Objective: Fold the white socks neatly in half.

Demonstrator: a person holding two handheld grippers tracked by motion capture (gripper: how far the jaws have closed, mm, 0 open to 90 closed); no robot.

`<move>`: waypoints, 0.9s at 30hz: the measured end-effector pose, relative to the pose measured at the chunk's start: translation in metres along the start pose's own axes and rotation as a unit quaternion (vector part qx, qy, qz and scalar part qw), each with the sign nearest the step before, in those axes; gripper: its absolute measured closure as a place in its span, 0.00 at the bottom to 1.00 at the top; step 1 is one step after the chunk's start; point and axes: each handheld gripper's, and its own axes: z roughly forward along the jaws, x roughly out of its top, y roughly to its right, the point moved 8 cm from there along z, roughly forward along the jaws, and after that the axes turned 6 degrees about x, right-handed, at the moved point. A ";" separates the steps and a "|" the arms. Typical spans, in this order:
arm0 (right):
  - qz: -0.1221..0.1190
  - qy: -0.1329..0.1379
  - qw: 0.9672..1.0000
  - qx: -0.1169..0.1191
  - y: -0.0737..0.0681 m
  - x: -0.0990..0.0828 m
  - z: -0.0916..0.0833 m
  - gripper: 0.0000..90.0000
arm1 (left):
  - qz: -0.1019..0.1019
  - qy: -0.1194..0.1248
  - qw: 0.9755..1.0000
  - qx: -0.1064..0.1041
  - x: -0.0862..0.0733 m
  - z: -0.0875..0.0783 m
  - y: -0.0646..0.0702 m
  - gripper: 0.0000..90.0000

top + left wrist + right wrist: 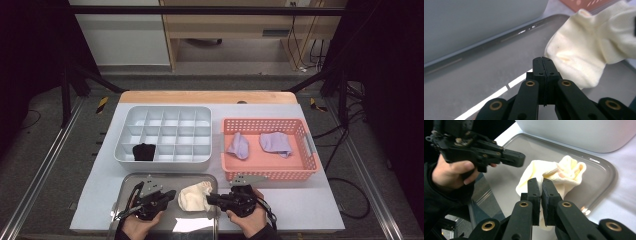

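One cream sock [196,197] is seen on the metal tray [131,181] at the near edge of the counter [310,200], toward the right half of the tray, bunched and partly lifted. A thin fold of its fabric is pinched between the jaws of the right tongs [541,185], which are closed on it almost completely. In the right gripper view the open cuff of the sock is turned upward, away from the jaws.

The left tongs [543,63] are closed fully, with nothing between the jaws; the tips are held just beside the left edge of the sock, over the bare tray surface. Whether the tips touch the fabric cannot be told.

Two hands are counted. The left hand [140,225] is placed at the bottom left of the tray, and its tongs are pointed to the right, toward the sock. The right hand [250,217] is placed at the tray's right side, and its tongs are pointed to the left, so both tools are directed at each other, nearly level.

Behind the tray, one white divided box [165,160] is seen, with one black sock [144,151] in a front compartment. To its right, one pink basket [270,174] is placed, and two lilac socks [239,145] are laid in it, apart from each other.
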 end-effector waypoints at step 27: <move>-0.037 -0.091 0.995 -0.029 -0.014 0.000 0.085 0.93 | -0.005 -0.011 1.000 -0.008 -0.005 0.006 0.000 0.99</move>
